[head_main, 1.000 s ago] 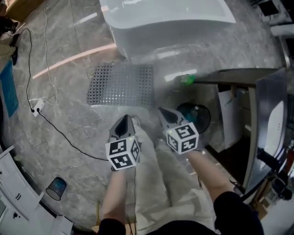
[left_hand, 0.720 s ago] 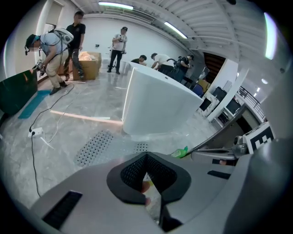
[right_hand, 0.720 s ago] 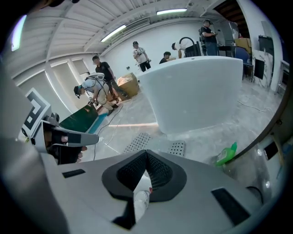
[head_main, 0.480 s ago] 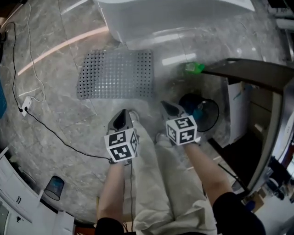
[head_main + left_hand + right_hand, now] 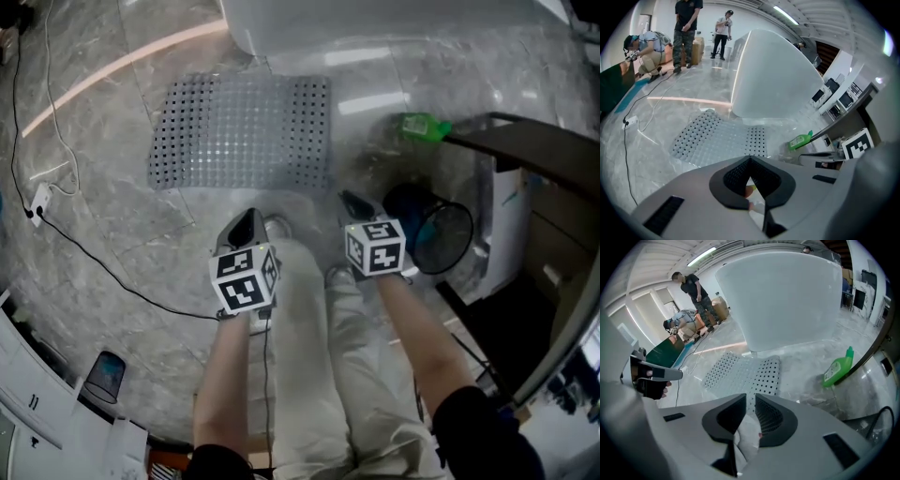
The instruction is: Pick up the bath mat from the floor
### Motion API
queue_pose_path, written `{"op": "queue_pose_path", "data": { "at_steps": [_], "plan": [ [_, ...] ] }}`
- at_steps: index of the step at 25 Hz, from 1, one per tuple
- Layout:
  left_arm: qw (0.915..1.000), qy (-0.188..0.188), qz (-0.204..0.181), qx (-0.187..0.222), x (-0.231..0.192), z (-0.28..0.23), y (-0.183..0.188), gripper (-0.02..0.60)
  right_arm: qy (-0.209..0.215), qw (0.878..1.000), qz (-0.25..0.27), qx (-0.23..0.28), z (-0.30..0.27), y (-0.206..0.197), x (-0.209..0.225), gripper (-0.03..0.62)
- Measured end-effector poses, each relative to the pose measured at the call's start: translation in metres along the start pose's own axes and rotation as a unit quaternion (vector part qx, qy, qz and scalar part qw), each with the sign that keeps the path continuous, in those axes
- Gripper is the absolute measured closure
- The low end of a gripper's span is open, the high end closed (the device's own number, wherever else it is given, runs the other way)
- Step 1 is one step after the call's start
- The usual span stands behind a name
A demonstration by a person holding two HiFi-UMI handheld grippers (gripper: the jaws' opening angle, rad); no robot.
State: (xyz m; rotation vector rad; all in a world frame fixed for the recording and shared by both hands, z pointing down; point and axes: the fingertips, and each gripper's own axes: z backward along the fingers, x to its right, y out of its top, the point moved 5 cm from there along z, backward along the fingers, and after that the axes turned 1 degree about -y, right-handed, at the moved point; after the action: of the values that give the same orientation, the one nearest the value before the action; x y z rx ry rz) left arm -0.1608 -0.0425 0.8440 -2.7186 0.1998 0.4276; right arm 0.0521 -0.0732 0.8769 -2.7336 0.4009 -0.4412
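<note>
The perforated bath mat lies flat on the floor, upper centre of the head view, ungrasped; the left tool is closed and empty, the right tool has just been opening to a narrow empty gap, so reach, grasp and lift remain.

Light: bright and even, from ceiling strips.
Glare: pale streaks on the glossy floor.
Distortion: strong fisheye bending, dark corners in both gripper views.
Blur: mild softness at edges.
</note>
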Motion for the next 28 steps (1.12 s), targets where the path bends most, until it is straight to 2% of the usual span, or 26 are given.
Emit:
{"op": "queue_pose_path", "data": {
  "at_steps": [2, 9, 21, 28],
  "plan": [
    [1.0000, -0.002, 0.001, -0.001, -0.009, -0.013, -0.006, 0.588, 0.014, 1.000, -0.007, -0.009, -0.019, -0.009, 0.002, 0.462],
    [1.0000, 0.001, 0.005, -0.004, -0.036, -0.054, -0.022, 0.588, -0.002, 0.999, -0.026, -0.026, -0.077, -0.041, 0.027, 0.397],
    [1.0000, 0.005, 0.001, -0.005, -0.061, -0.125, -0.054, 0.588, -0.002, 0.998, -0.012, -0.068, -0.168, -0.094, 0.054, 0.353],
    [0.9999, 0.001, 0.007, -0.010, -0.067, -0.159, -0.069, 0.588, 0.006, 0.997, -0.012, -0.078, -0.201, -0.108, 0.067, 0.333]
  ]
}}
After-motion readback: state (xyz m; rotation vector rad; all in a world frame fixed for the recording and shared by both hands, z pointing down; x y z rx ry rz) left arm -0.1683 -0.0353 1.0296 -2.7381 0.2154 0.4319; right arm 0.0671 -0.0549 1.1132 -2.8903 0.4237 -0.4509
